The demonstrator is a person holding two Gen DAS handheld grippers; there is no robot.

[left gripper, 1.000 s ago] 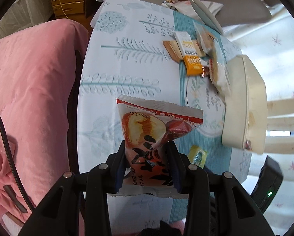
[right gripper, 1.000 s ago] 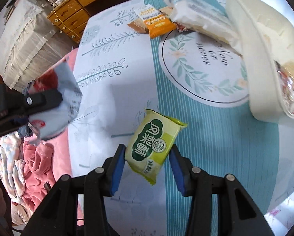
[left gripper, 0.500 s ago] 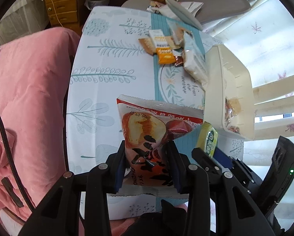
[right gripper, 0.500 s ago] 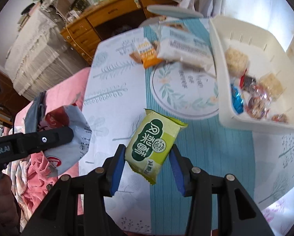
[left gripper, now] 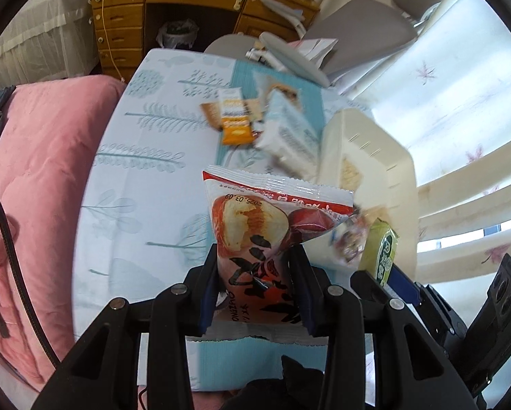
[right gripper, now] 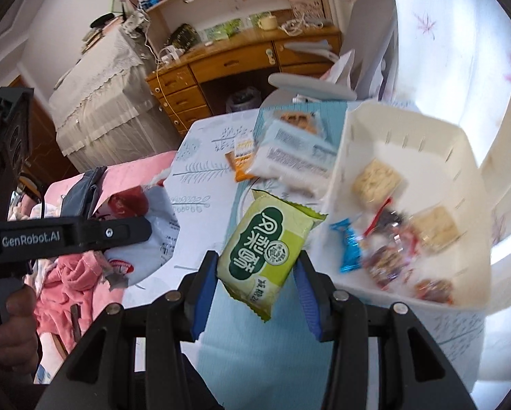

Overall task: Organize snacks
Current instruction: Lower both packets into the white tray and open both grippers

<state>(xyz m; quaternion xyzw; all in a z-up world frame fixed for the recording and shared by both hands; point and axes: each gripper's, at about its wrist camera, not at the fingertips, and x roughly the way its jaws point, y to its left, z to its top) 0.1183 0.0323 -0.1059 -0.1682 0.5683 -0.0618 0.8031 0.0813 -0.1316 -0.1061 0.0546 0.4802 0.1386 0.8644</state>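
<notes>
My left gripper (left gripper: 255,266) is shut on a red and white snack bag (left gripper: 262,239) with a bun printed on it, held up over the table. My right gripper (right gripper: 255,273) is shut on a green snack packet (right gripper: 265,246), also lifted off the table. In the left wrist view the green packet (left gripper: 381,249) shows at the right, next to the white basket (left gripper: 402,167). The basket (right gripper: 405,130) holds several wrapped snacks (right gripper: 385,239). From the right wrist view the left gripper (right gripper: 132,229) and its bag (right gripper: 152,232) are at the left.
More snacks lie at the table's far end: an orange packet (left gripper: 234,130) and a pale blue pack (left gripper: 289,133). A pink quilt (left gripper: 40,171) lies left of the table. A wooden desk (right gripper: 241,65) and grey chair (left gripper: 361,34) stand behind. A hand (right gripper: 12,321) grips the left tool.
Both grippers have risen with their packets and tilted up, so the basket's inside and the far desk have come into view. Neither grip has changed.
</notes>
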